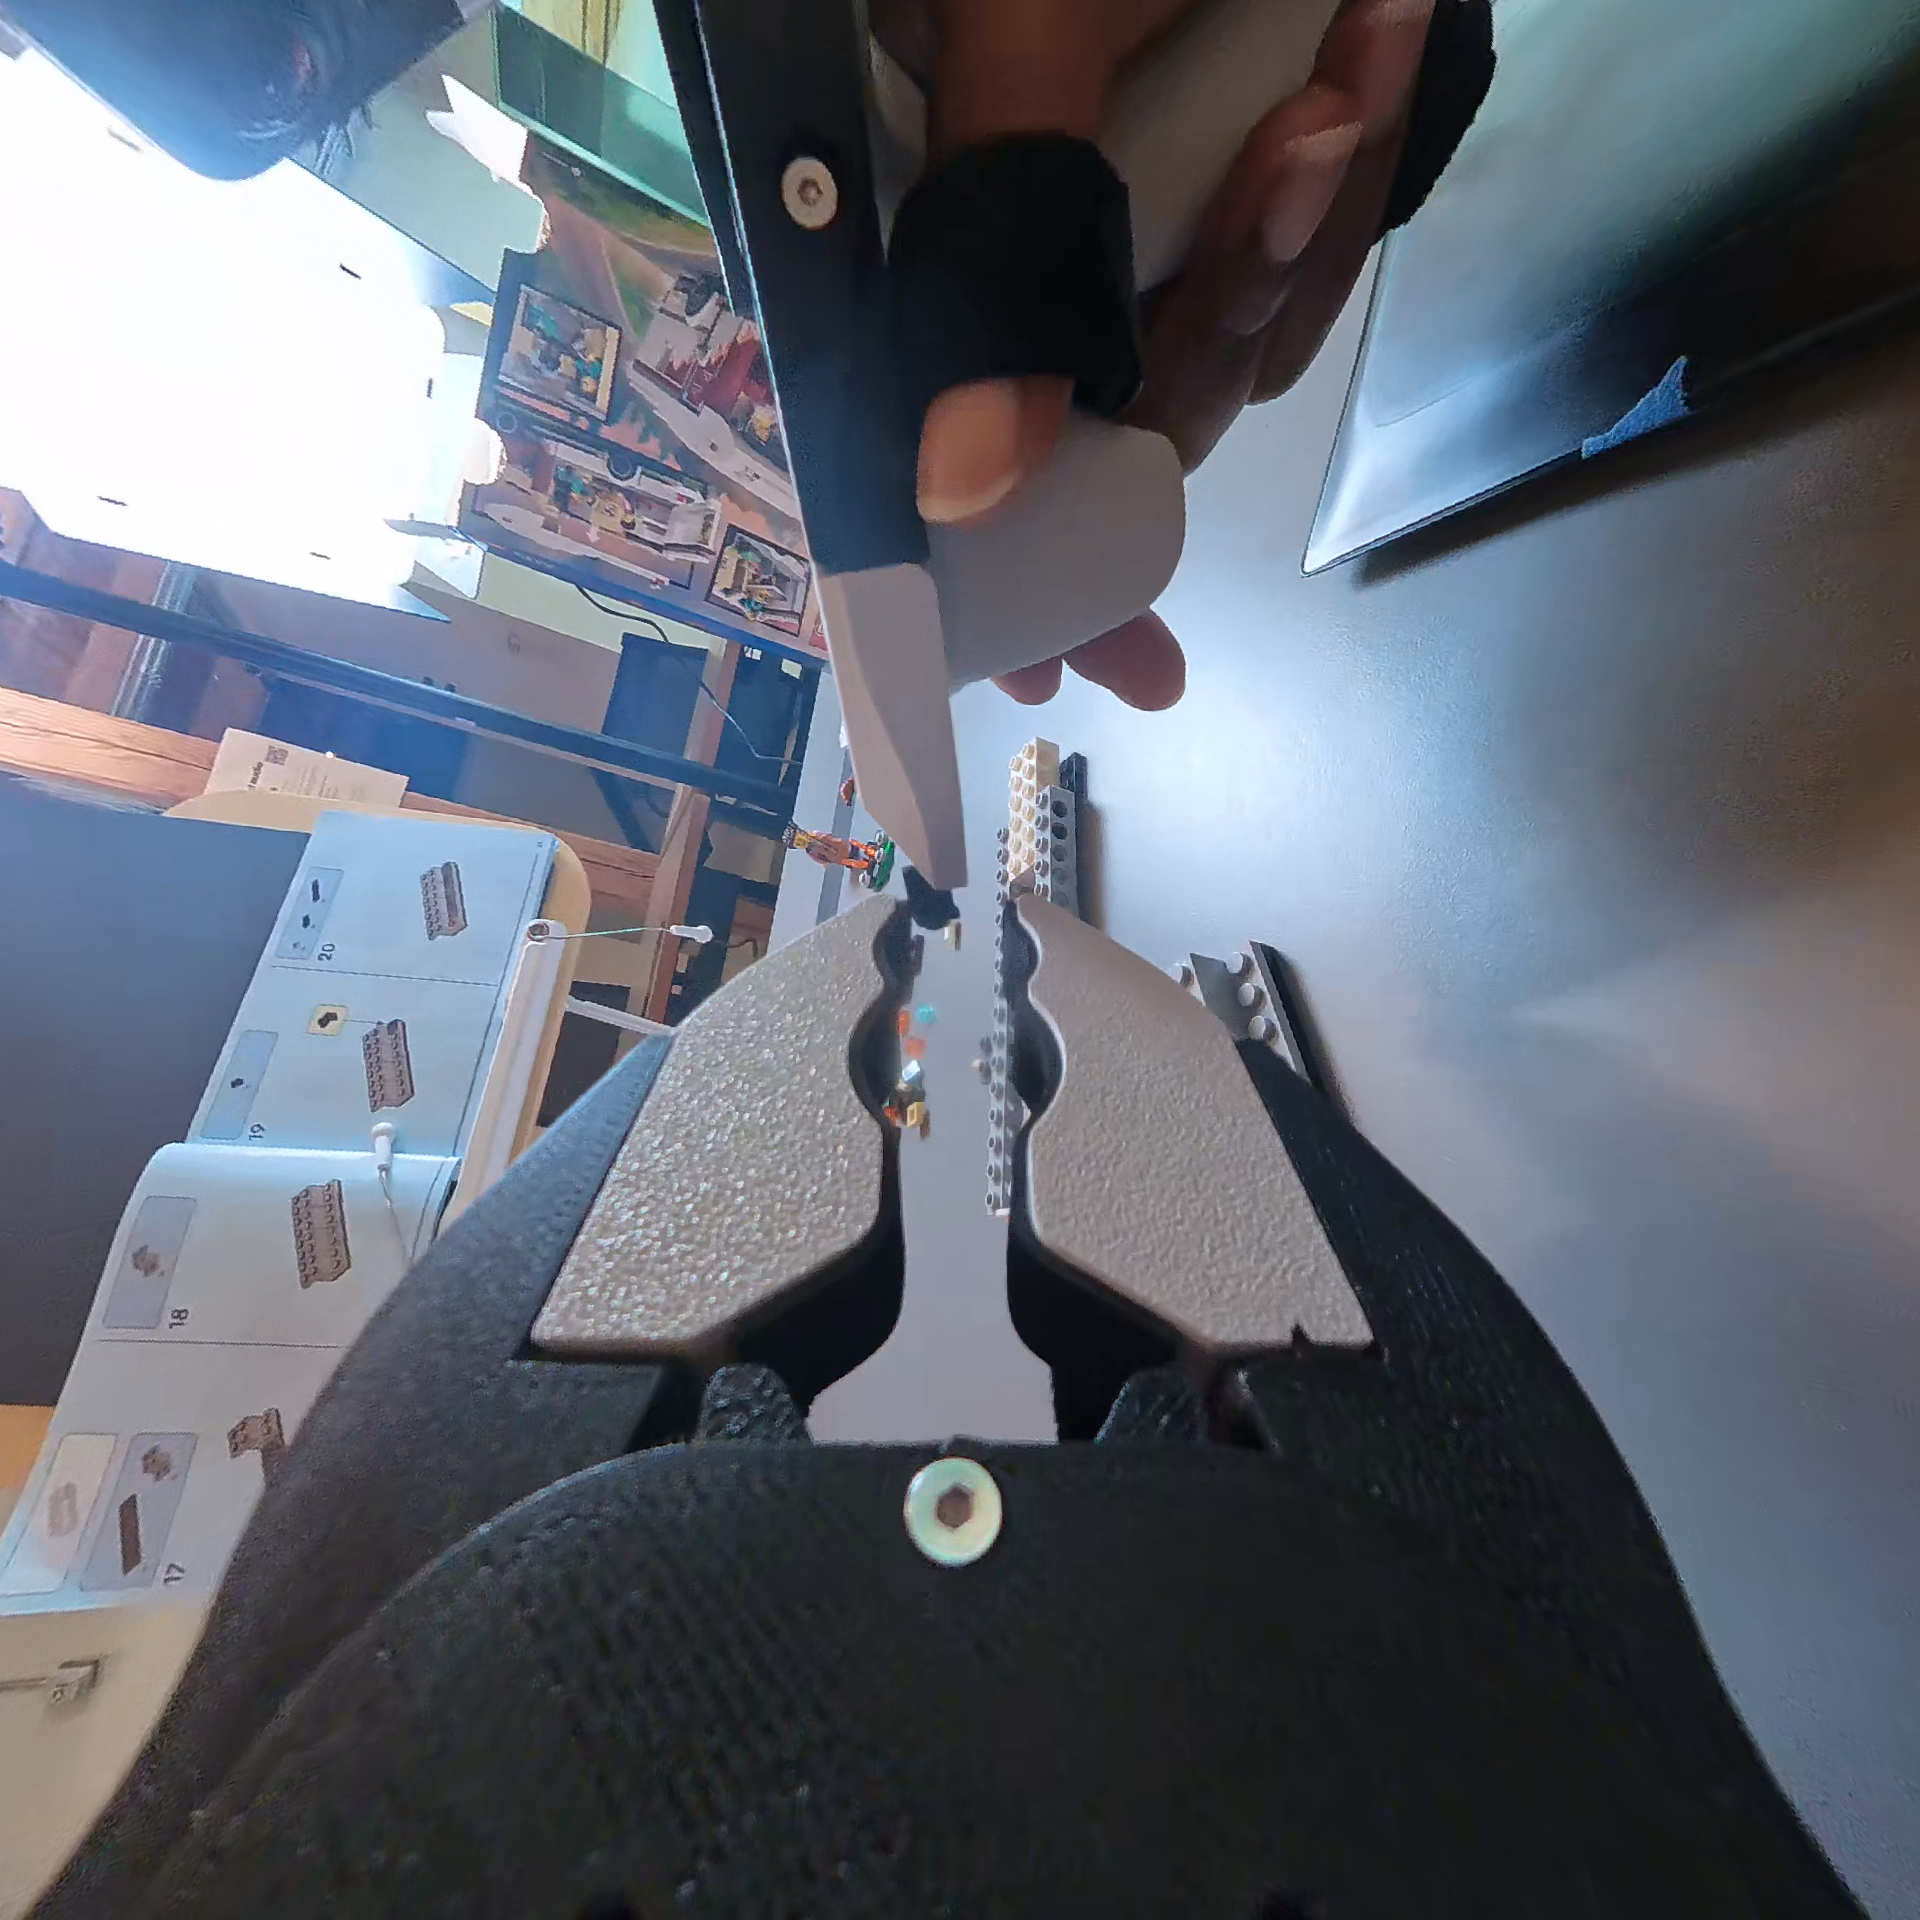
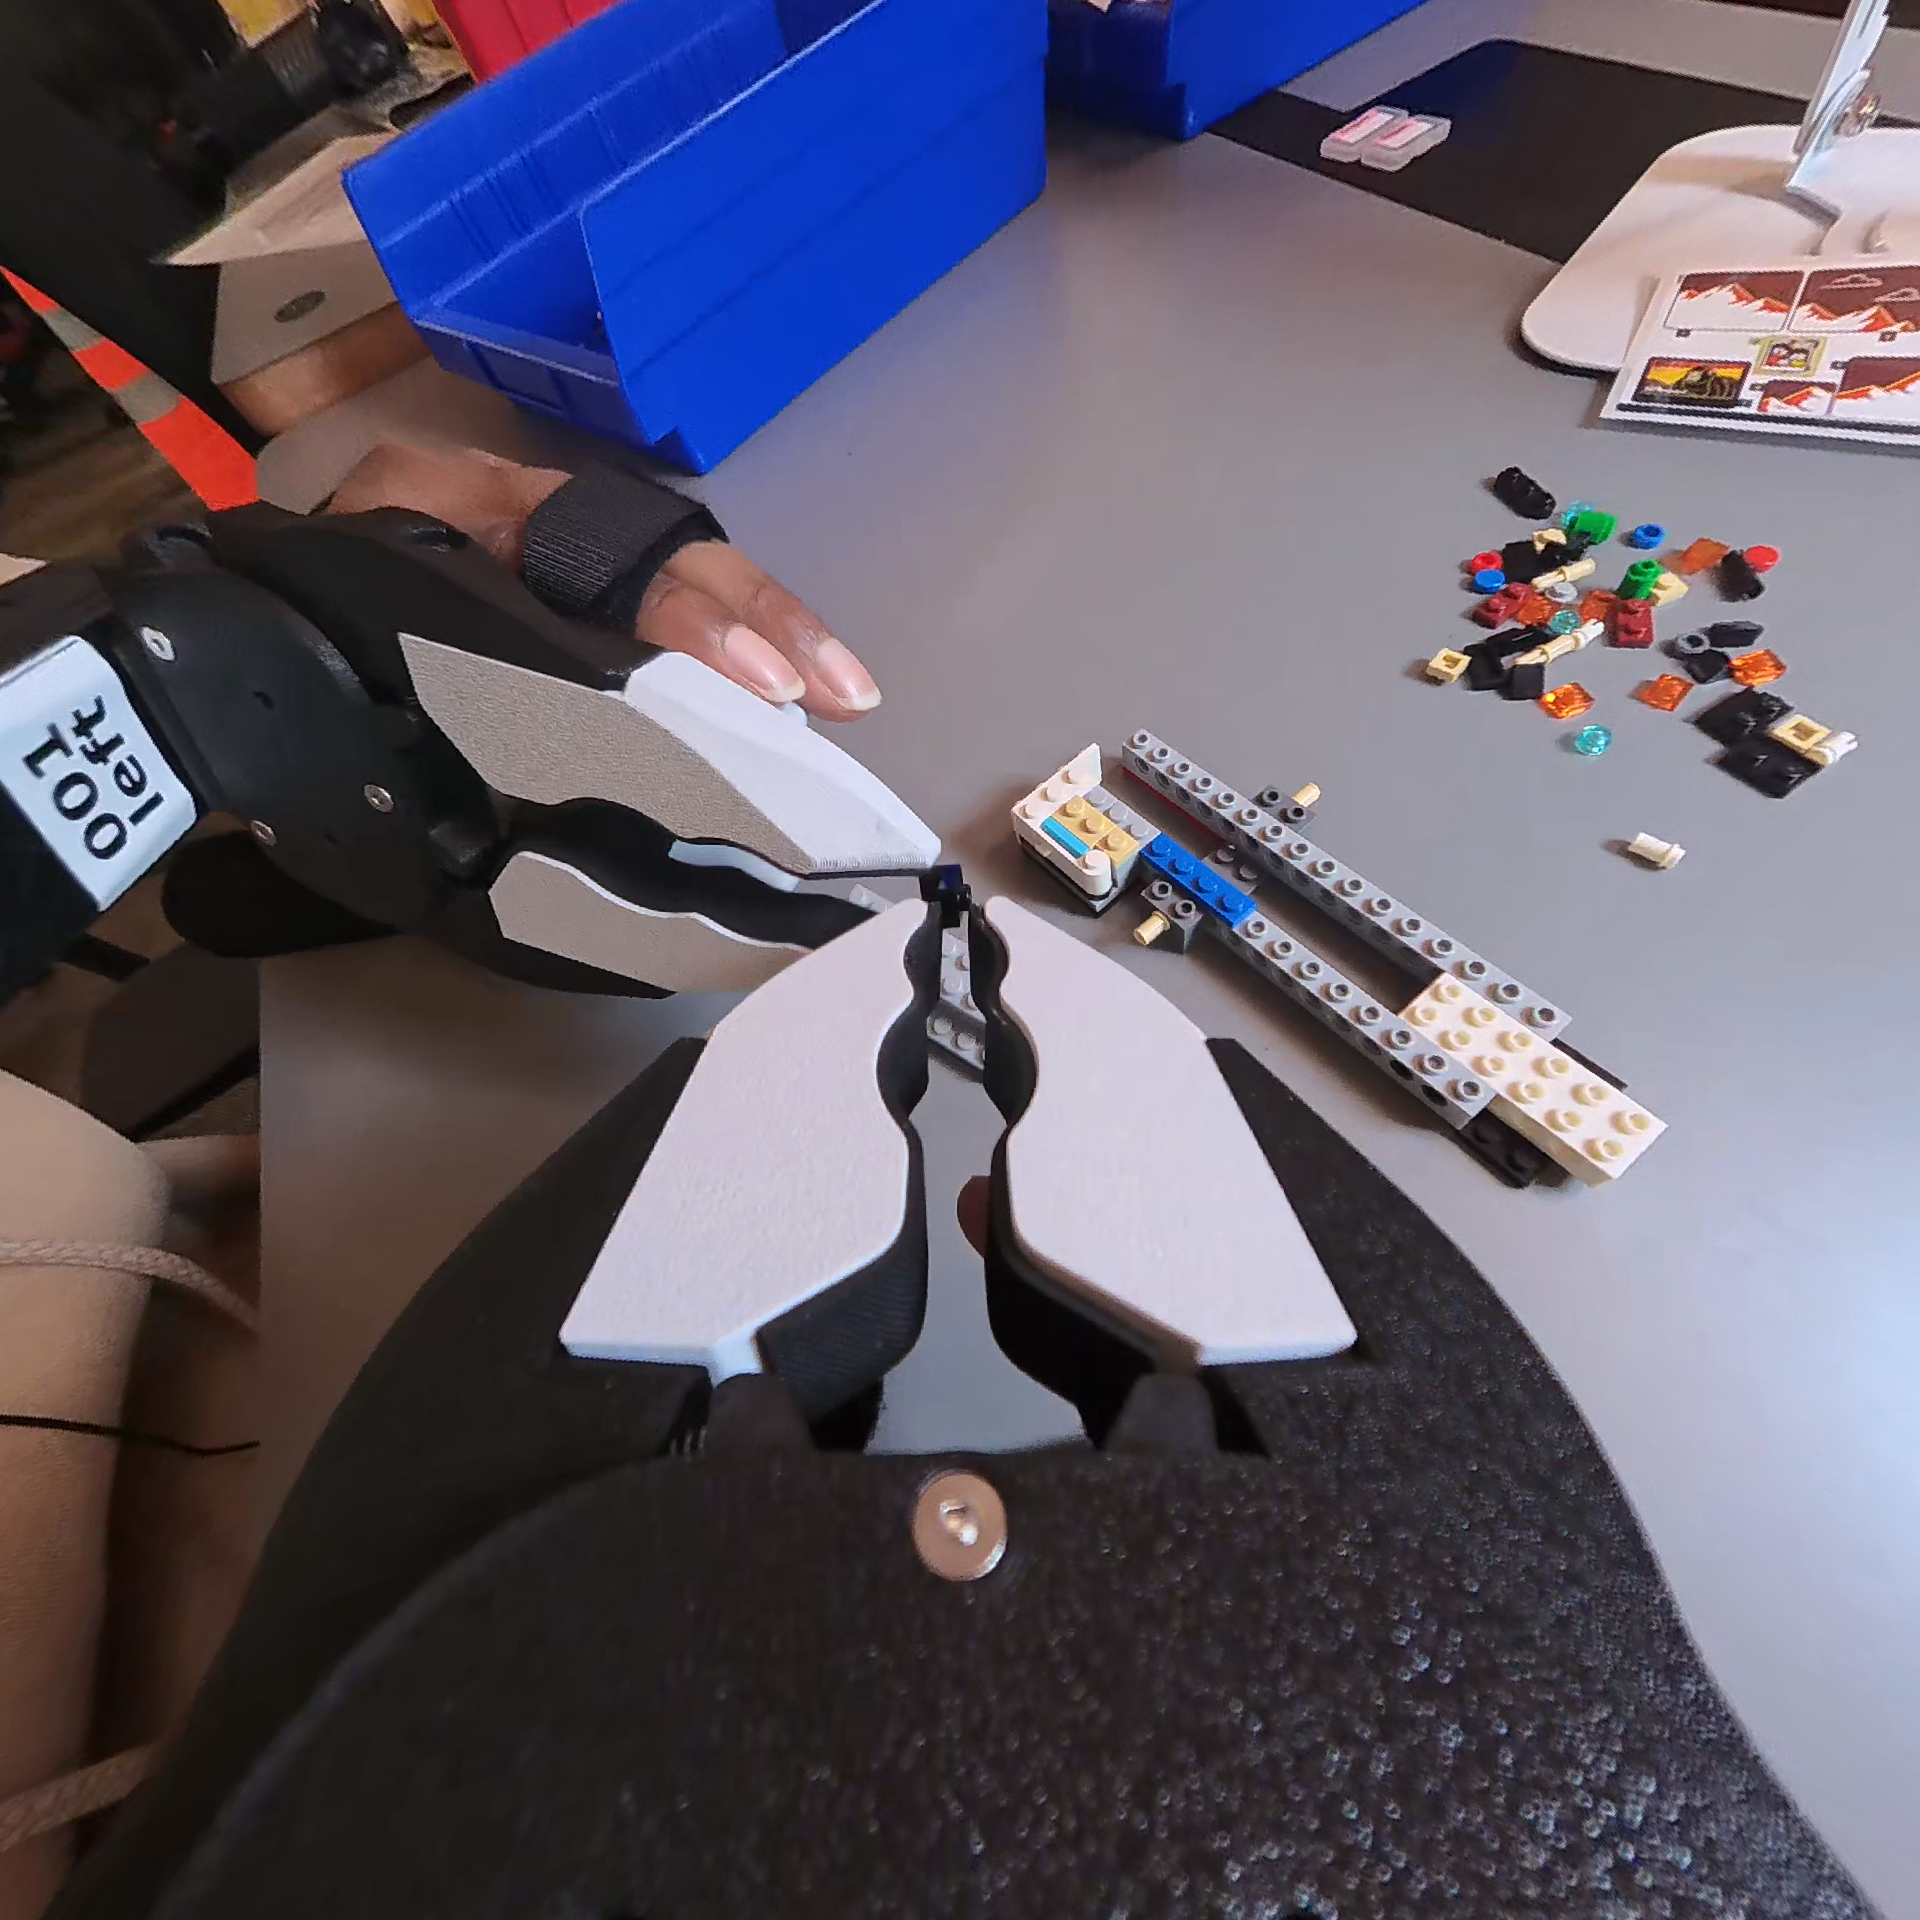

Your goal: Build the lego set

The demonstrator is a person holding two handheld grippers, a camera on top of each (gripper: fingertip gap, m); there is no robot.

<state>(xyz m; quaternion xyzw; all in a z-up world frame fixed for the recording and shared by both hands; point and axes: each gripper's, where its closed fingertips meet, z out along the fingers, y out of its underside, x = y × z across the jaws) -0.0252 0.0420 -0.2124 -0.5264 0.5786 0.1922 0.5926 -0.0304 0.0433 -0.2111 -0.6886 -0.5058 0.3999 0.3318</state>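
Right gripper point(image 2: 954, 906) has its fingertips nearly together, pinching a small black piece point(image 2: 943, 891) at the tips. Left gripper point(image 2: 902, 883) comes in from its left, jaws parted a little with a gap visible at the tips, upper fingertip right against the black piece; whether it grips anything cannot be told. In the left wrist view the left gripper point(image 1: 956, 914) shows a narrow gap with nothing clamped between the fingers, and the right gripper's finger point(image 1: 914, 790) points down at the black piece point(image 1: 928, 896) just ahead of its tips. The lego build point(image 2: 1340, 935), long grey studded beams with blue, tan and white parts, lies flat just right of the right gripper. Loose small pieces point(image 2: 1621, 623) sit farther right. Grey table point(image 2: 1143, 468), blue bins point(image 2: 707, 208) beyond, sticker sheet point(image 2: 1787, 353) far right, instruction booklet point(image 1: 343, 1101) left of the left gripper.
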